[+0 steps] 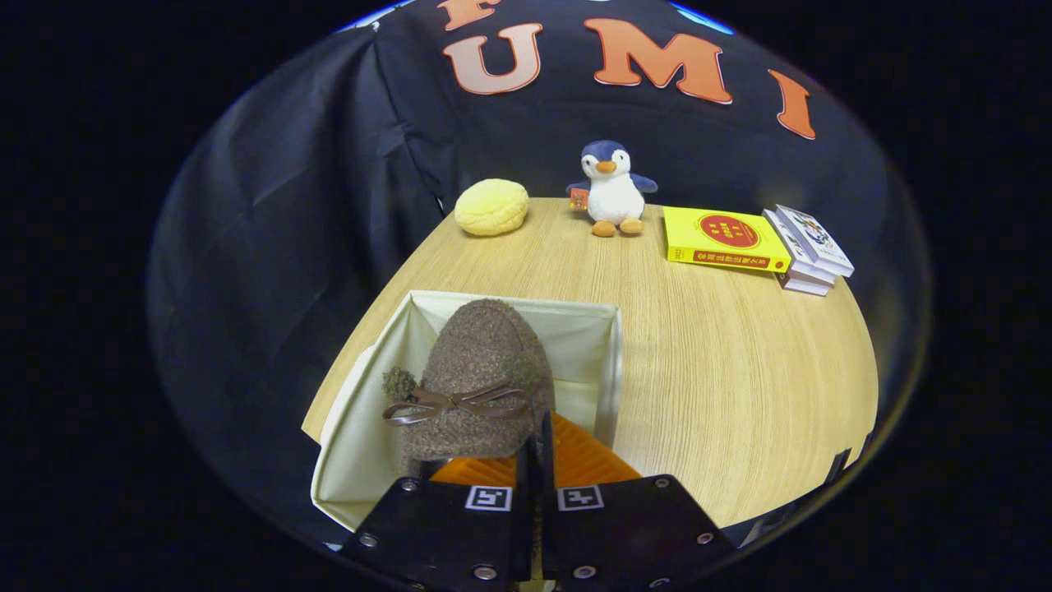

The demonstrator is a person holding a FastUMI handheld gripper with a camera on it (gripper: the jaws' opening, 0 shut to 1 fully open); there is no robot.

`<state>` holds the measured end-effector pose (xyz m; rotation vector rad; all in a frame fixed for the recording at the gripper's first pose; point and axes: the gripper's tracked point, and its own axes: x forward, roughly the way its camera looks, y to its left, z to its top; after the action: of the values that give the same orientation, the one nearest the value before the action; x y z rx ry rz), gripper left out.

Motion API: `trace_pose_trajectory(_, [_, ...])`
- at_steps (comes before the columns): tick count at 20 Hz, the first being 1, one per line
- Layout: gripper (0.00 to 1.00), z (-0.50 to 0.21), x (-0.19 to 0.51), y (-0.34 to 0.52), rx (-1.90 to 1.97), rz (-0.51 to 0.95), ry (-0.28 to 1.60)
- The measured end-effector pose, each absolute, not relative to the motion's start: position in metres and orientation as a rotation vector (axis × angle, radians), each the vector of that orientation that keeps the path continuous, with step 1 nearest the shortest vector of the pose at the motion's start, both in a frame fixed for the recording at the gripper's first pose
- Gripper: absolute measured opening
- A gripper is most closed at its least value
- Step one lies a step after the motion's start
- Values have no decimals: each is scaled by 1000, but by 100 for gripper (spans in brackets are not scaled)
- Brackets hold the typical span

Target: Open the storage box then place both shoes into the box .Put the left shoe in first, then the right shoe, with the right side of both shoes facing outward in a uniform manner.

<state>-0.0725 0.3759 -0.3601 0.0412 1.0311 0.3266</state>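
Note:
A brown fuzzy shoe (481,370) with a thin brown bow hangs from my gripper (536,448), toe pointing away from me. Both fingers are pressed together on the shoe's rear edge, so the gripper is shut on it. The shoe is held above the open cream fabric storage box (592,316), which stands on the wooden table just ahead of the fingers. The box's far wall and right wall show around the shoe; its inside is mostly hidden by the shoe. An orange surface (583,460) lies under the shoe, right at the fingers.
Beyond the box on the wooden table (740,386) sit a yellow round plush bun (491,207), a penguin plush (612,191), a yellow book (723,238) and a stack of books (809,251) to its right. Black cloth walls the booth.

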Motion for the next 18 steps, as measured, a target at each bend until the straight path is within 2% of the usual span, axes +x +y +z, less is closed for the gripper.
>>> trace_pose_trajectory(2, [16,-360,-81,372,48,333,1056])
trace_pose_trajectory(6, [28,-349,-90,361,83,368,1059])
trace_pose_trajectory(12, [50,-281,-61,327,113,371,863])
trace_pose_trajectory(15, [55,-244,-45,297,135,345,758])
trace_pose_trajectory(18, [68,-208,-14,261,169,303,664])
